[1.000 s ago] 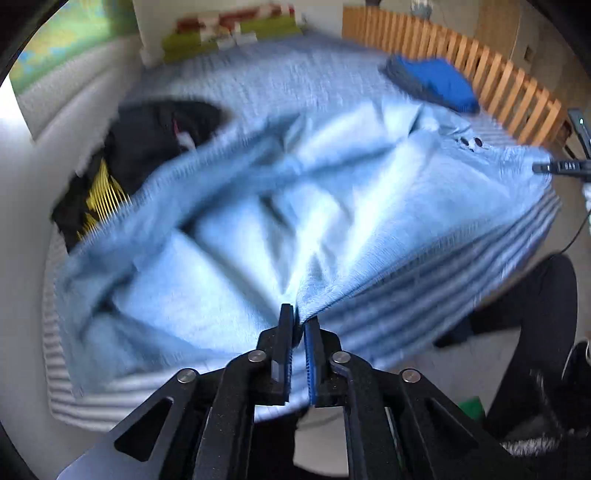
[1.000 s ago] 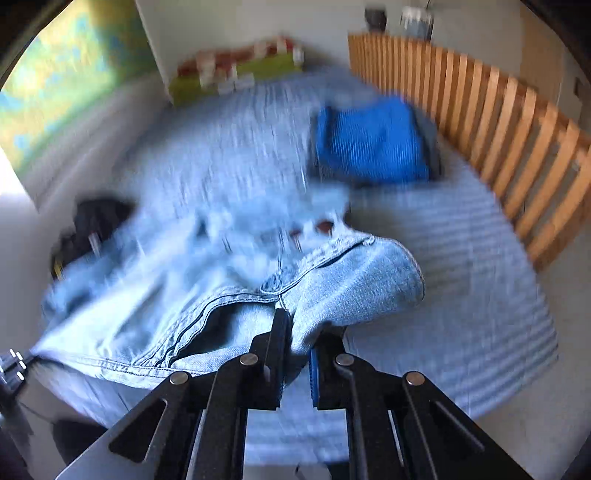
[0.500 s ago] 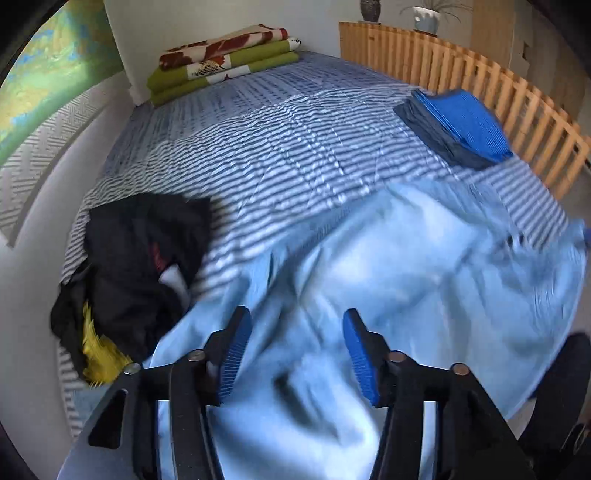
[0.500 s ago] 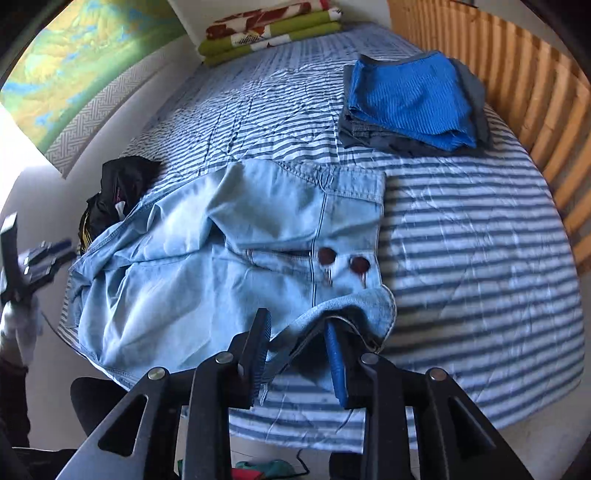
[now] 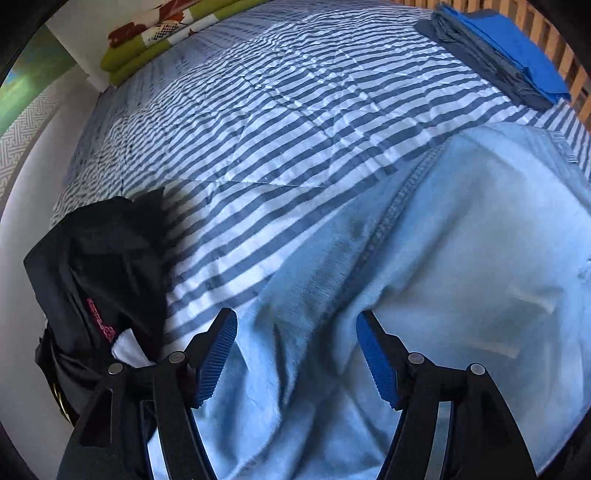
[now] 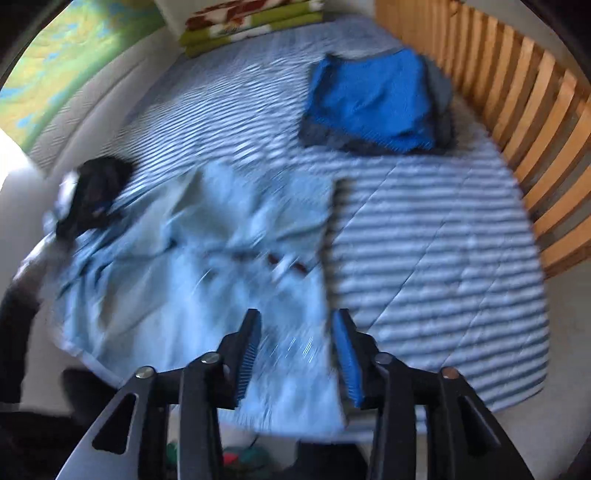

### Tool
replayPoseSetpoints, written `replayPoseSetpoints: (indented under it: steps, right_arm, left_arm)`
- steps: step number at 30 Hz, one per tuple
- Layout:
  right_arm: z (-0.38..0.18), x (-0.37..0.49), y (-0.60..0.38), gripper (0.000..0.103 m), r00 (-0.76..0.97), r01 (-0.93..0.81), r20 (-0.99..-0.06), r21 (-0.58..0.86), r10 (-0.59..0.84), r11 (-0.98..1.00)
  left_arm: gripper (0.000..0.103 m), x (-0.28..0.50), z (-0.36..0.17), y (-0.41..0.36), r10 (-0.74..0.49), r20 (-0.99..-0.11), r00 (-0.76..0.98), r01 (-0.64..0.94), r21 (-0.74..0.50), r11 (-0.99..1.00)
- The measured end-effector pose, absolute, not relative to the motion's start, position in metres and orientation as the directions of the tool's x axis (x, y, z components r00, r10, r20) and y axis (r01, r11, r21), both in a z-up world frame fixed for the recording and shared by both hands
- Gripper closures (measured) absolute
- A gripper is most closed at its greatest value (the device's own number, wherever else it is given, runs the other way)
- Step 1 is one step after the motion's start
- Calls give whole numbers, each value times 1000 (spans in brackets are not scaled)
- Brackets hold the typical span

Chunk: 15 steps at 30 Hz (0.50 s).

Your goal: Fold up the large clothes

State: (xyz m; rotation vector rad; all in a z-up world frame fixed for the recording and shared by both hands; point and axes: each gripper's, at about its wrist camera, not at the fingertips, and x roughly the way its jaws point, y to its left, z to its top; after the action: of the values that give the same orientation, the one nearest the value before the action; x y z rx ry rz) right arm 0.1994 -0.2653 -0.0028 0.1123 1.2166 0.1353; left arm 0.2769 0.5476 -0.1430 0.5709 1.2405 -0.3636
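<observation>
Striped bed (image 5: pixel 295 110), denim garment (image 5: pixel 461 258); label on black clothes (image 5: pixel 99 317) illegible.

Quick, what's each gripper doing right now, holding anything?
Left gripper: open, jaws just opened, empty above the light blue denim garment.
Right gripper: open, jaws just opened, nothing held.

- One pale blue denim garment (image 6: pixel 192 295), spread on the bed.
- One crumpled heap of black clothing (image 5: pixel 103 280).
- One folded stack, bright blue cloth on grey (image 6: pixel 373 99).
- One folded green and red-patterned blanket (image 6: pixel 251 18).
- One blue-and-white striped bedcover (image 5: pixel 280 122).
- One slatted wooden rail (image 6: pixel 517 110).
</observation>
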Motion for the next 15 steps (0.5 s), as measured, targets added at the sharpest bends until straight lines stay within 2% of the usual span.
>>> replayPoseSetpoints:
  steps: [5, 8, 10, 14, 15]
  right_arm:
    - [-77, 307, -269, 58, 307, 65, -939, 180, 152, 981]
    - [-118, 348, -281, 58, 273, 149, -933, 283, 236, 947]
    - [-140, 364, -287, 58, 248, 198, -920, 353, 302, 915]
    - [-159, 376, -277, 56, 225, 201, -894, 431, 387, 880]
    - [-159, 377, -273, 55, 229, 195, -897, 422, 377, 885]
  left_arm:
    - [32, 286, -149, 553, 37, -960, 276, 542, 187, 820]
    - [33, 288, -153, 555, 46, -962, 270, 560, 196, 805]
    - [39, 291, -157, 556, 39, -965, 259, 571, 186, 800]
    - [44, 300, -165, 551, 51, -966, 252, 582, 194, 790]
    - [51, 304, -166, 550, 43, -969, 245, 585, 183, 790]
